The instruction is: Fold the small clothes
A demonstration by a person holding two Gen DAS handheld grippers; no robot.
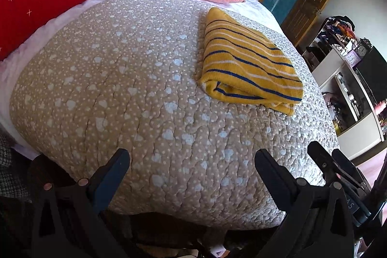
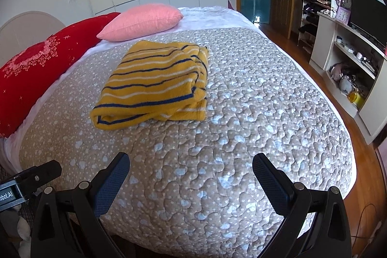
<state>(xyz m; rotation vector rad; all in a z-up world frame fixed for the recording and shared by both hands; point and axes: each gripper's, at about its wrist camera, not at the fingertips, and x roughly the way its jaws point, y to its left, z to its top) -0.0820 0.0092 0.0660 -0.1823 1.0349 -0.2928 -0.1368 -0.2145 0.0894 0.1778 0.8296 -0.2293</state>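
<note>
My left gripper (image 1: 192, 162) and right gripper (image 2: 191, 167) both hover with jaws spread wide, holding nothing, well short of the folded striped sweater (image 2: 154, 86) on the quilt (image 2: 241, 113)

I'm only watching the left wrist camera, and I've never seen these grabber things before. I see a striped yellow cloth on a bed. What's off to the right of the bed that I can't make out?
Observer: The right wrist view shows a dark television standing on the white shelf unit.
Operator: Is the cloth folded neatly?
Observer: Mostly; from that side the yellow striped garment shows bunched layers along its right edge.
Operator: And the other grabber, is it holding anything?
Observer: No, the right gripper is open over the quilt, well short of the garment.
</note>
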